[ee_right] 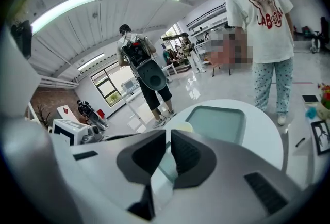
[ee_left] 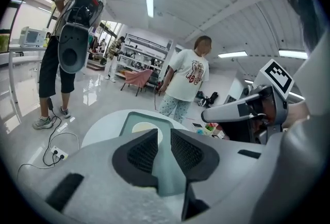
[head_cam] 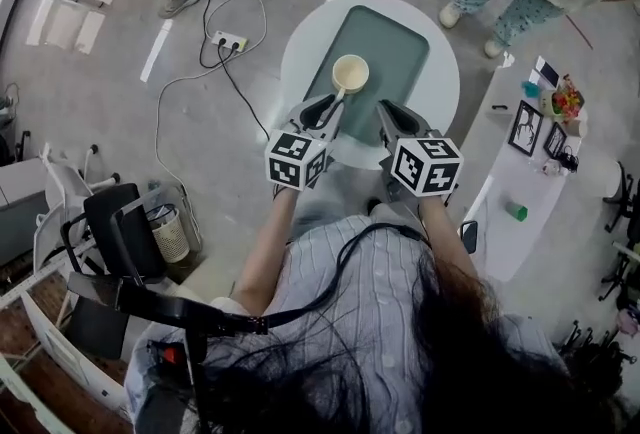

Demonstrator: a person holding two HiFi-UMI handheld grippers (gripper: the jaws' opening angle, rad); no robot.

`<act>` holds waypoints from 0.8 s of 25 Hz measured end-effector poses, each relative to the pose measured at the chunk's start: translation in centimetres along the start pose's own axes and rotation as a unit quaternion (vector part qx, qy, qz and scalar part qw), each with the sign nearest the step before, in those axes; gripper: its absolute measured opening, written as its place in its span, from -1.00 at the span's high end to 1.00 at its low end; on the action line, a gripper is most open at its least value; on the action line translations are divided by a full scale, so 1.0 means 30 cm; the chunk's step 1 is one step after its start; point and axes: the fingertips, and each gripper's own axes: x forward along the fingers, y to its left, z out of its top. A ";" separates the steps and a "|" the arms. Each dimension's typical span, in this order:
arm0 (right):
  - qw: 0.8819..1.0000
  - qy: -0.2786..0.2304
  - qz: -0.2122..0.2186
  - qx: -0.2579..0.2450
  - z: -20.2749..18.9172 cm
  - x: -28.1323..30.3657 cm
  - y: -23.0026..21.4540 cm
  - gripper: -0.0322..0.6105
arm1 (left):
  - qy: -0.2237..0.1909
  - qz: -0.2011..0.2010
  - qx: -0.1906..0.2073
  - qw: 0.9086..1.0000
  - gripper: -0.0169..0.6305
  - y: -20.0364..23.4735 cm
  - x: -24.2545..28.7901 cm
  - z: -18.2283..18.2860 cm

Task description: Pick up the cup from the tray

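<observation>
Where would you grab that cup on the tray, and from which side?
Probably the near wall at the rim, one jaw inside and one outside. The cup stands upright, mouth open, at the near left of the tray, right ahead of the left gripper, so coming from the person's side looks simplest.

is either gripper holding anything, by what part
Nothing is held. The left gripper is slightly open and empty, the right gripper shut on nothing; the cup stands on the tray.

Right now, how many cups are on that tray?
1. The cream cup sits at the near left edge of the green tray on the round white table; no other cup shows.
</observation>
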 end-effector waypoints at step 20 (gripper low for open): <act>0.997 0.015 -0.063 0.034 -0.022 0.008 -0.121 0.76 | 0.119 -0.021 0.069 0.990 -0.43 0.110 0.323 -0.160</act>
